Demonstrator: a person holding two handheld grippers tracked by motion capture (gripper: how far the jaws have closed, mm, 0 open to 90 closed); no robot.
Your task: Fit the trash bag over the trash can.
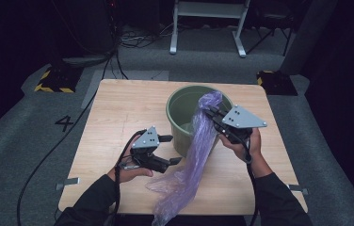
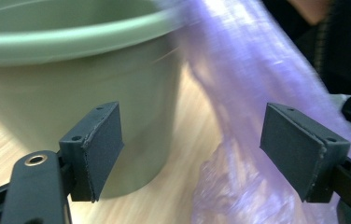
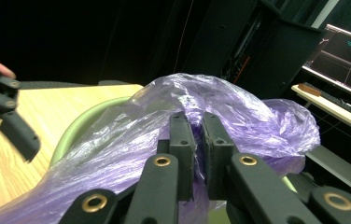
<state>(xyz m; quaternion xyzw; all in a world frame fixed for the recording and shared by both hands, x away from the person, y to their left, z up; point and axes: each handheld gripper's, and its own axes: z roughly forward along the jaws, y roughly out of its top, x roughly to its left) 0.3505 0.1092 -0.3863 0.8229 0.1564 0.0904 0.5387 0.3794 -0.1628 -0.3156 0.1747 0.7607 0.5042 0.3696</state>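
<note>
my right claw (image 3: 193, 122) is clenched on a fold of the purple plastic bag (image 3: 239, 112), the two black pads nearly together with a thin pinch of film between them. in the high view that claw (image 1: 214, 113) sits at the right side of the green bucket (image 1: 180, 106), just at its rim, with the grey three-cornered plate on top and my right hand (image 1: 248, 143) behind it. the top of the bag (image 1: 210, 101) bunches up over the bucket's rim at my jaws. from there it hangs down the near right side of the bucket in a long twisted strip and spreads into a crumpled heap on the wooden table (image 1: 114, 108), reaching the near edge.

my left claw (image 1: 171, 149) is released, its jaws standing wide apart with nothing between the pads. it hangs over the table just left of the hanging strip and near the bucket's near wall, not touching either. in the left gripper view the bucket (image 2: 71, 70) stands beyond the left pad and the bag (image 2: 243, 70), blurred, runs down towards the right pad, with bare table (image 2: 192, 140) between them. my left hand (image 1: 130, 173) holds that claw from the near side, its cable trailing off the table's left.
</note>
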